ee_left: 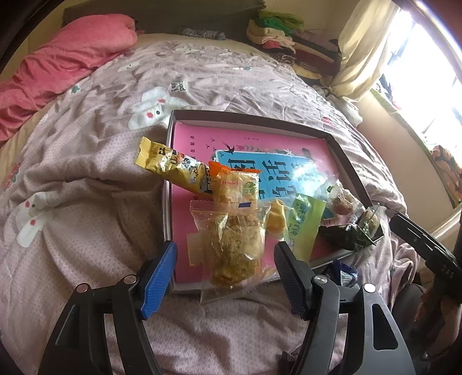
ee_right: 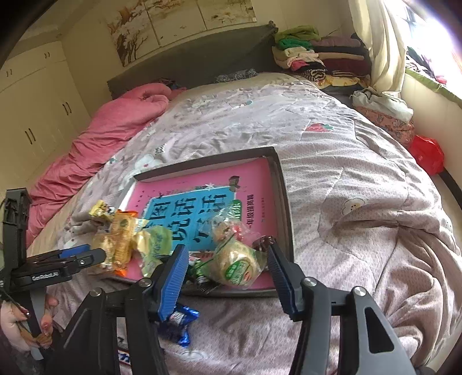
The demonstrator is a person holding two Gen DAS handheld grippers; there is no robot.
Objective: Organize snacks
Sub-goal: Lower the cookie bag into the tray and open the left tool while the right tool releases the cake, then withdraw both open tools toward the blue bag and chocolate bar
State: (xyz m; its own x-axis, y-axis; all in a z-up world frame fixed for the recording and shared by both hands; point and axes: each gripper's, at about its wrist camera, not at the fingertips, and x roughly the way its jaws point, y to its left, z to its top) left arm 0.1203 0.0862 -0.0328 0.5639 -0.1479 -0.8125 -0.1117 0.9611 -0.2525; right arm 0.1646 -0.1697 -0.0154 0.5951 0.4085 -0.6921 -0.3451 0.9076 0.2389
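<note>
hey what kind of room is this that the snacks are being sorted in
Most likely a home bedroom. The snack tray sits on a bed covered by a floral quilt, with a pink blanket near the dark headboard, and folded clothes stacked by the window.

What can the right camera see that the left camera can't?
Only the right wrist view shows the tree painting over the bed, the white cupboards, a red bag by the wall, and a hand holding the left gripper.

Only the left wrist view shows the left gripper's own open blue pads around a clear cake packet.

Both show the grey tray with the pink book, a yellow snack stick, the blue wrapper on the quilt, and the pink blanket.
</note>
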